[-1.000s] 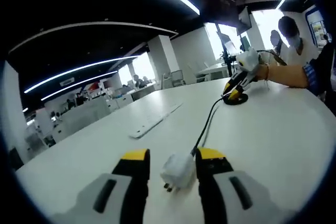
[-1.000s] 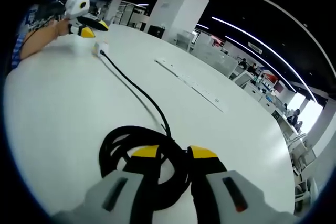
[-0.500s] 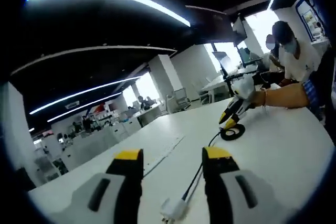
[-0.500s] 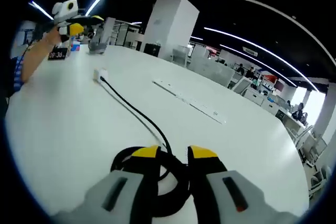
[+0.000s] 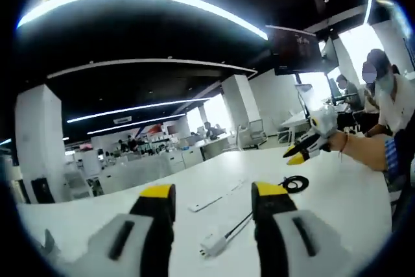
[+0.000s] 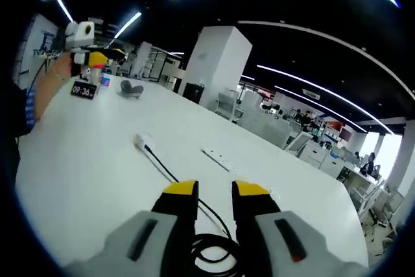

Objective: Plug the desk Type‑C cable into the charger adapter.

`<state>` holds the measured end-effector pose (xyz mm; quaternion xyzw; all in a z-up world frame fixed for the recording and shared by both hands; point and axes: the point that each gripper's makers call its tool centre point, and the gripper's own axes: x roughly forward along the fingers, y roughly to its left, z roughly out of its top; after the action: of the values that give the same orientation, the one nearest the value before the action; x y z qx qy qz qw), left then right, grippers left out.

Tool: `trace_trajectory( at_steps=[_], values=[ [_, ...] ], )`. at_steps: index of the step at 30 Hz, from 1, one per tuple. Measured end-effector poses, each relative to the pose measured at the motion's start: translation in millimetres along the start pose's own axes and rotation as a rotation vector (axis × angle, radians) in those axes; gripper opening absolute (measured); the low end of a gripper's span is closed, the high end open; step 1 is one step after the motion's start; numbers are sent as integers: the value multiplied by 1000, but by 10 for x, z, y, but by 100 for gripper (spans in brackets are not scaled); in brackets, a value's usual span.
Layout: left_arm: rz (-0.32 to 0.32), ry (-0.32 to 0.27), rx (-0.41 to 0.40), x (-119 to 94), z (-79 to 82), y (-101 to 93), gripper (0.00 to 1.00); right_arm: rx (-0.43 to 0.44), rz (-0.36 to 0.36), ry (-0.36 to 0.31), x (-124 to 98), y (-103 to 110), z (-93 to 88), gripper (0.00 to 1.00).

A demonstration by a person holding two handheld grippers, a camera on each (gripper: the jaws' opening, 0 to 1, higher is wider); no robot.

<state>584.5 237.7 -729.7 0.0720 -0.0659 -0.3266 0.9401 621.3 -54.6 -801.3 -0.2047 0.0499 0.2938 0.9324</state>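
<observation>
Both grippers hang above the white table [image 5: 337, 199] with jaws apart and empty. Just ahead of the left gripper [image 5: 211, 196], between its jaws in the left gripper view, lies the white charger adapter [image 5: 213, 246], the black cable [image 5: 241, 224] running from it (already plugged in, by the look of it) to a coil [image 6: 217, 251] below the right gripper [image 6: 215, 191]. Farther off lies a white power strip [image 5: 214, 198]. Next, I judge, either confirm the seating or withdraw.

White adapter [image 5: 214, 245], black cable [image 6: 170, 176] on white table [image 6: 84, 160]; claw tips yellow, bodies grey-black.
</observation>
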Motion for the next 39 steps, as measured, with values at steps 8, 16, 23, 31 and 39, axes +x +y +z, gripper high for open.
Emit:
trace_trajectory(
  at_steps=[8, 16, 23, 31, 39],
  values=[
    [83, -22, 16, -356, -54, 57, 51, 28, 5, -134, -389, 163, 520, 21],
    [194, -65, 22, -692, -170, 134, 55, 21, -82, -201, -751, 311, 503, 24],
    [250, -79, -43, -850, -430, 205, 60, 7, -238, -238, -1022, 361, 232, 28],
    [344, 32, -16, -902, -761, 419, 63, 95, -273, -202, -1008, 348, -215, 36],
    [392, -8, -25, -969, -704, 458, 63, 185, -290, -149, -1067, 292, -484, 36]
  ],
)
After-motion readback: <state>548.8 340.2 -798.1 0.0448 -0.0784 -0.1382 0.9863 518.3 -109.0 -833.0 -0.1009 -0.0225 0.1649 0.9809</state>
